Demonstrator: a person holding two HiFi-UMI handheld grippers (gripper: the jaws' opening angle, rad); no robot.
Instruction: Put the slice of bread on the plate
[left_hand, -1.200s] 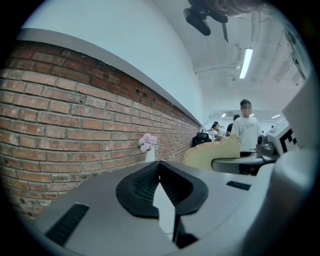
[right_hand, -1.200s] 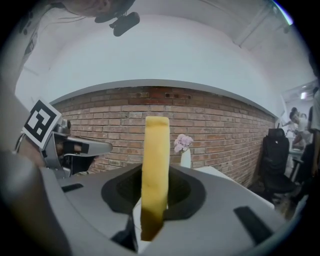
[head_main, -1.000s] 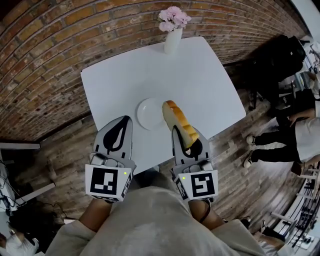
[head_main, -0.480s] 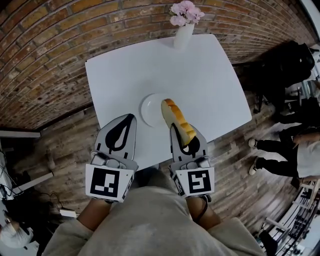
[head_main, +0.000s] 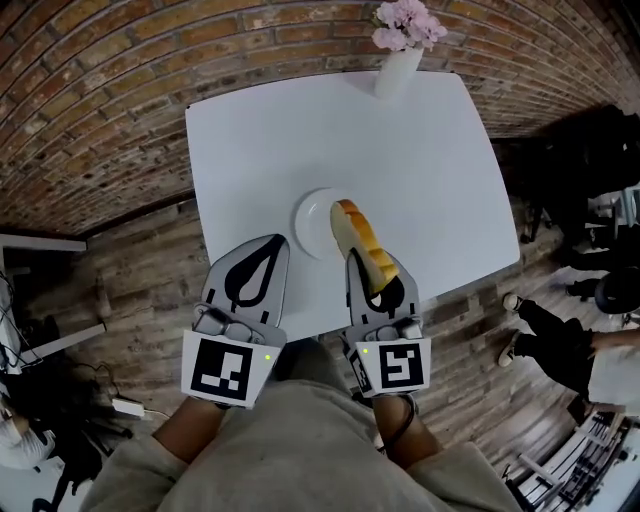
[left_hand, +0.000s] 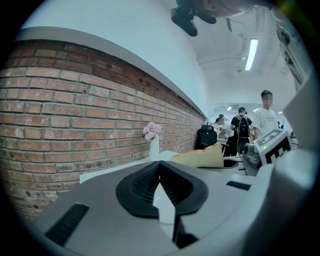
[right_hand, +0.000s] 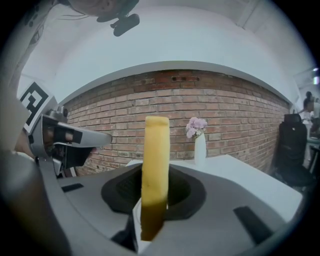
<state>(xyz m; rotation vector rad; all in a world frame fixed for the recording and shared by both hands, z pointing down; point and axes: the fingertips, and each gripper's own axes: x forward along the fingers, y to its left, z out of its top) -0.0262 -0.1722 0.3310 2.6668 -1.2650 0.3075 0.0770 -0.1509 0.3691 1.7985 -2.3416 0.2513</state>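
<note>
The slice of bread (head_main: 365, 245) apparently hides part of the plate (head_main: 312, 220).

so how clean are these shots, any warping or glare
Head view: sharp, evenly lit, but fisheye bows the table edges. Left gripper view: dark round vignette, bluish cast, glare off the ceiling light. Right gripper view: same vignette, bread slice shadowed at its lower end.

A white table (head_main: 300, 130) carries a white plate (head_main: 313, 222) and a flower vase (head_main: 398, 70).
</note>
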